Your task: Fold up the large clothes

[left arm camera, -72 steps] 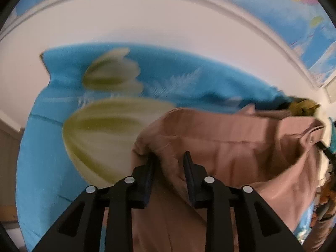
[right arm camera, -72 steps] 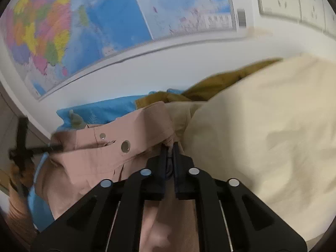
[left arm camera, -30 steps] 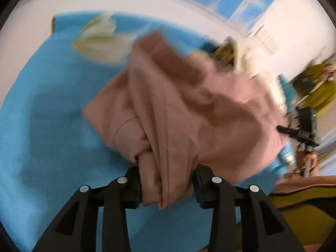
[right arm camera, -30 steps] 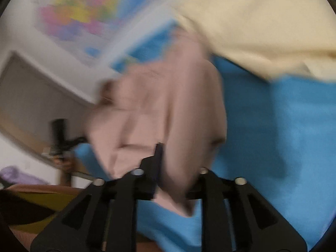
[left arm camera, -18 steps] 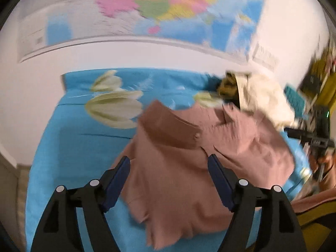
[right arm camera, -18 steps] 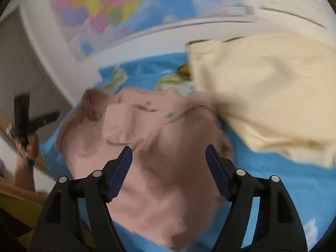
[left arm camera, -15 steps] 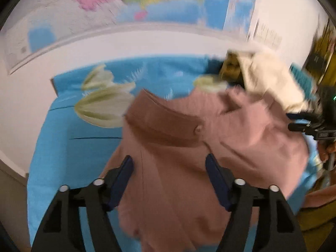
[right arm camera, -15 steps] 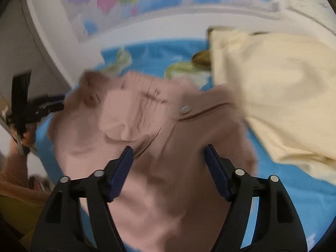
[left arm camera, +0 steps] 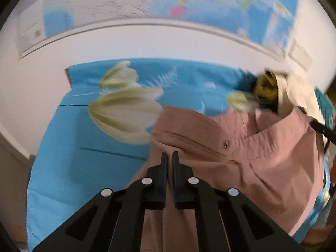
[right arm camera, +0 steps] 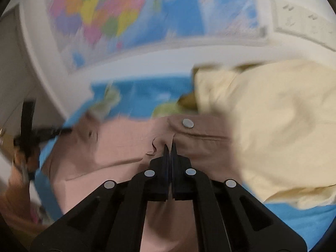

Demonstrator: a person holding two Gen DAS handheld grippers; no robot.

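A pink garment (left arm camera: 262, 163) with snap buttons lies spread on a blue sheet with a tulip print (left arm camera: 88, 151). My left gripper (left arm camera: 169, 157) is shut on the garment's left upper edge, by its waistband. My right gripper (right arm camera: 169, 147) is shut on the same pink garment (right arm camera: 117, 147) near a flap with a metal snap (right arm camera: 188, 123). The other gripper (right arm camera: 29, 130) shows at the far left of the right wrist view. Both views are blurred by motion.
A cream garment (right arm camera: 273, 126) lies heaped at the right, over a mustard one (left arm camera: 264, 90). A white wall with a coloured map (left arm camera: 189, 2) stands behind the bed. The sheet's left edge (left arm camera: 37, 168) drops off.
Half a second ago both grippers were wide open above the spread pink garment. Now both have shut on its upper edge, and the views have moved closer to it.
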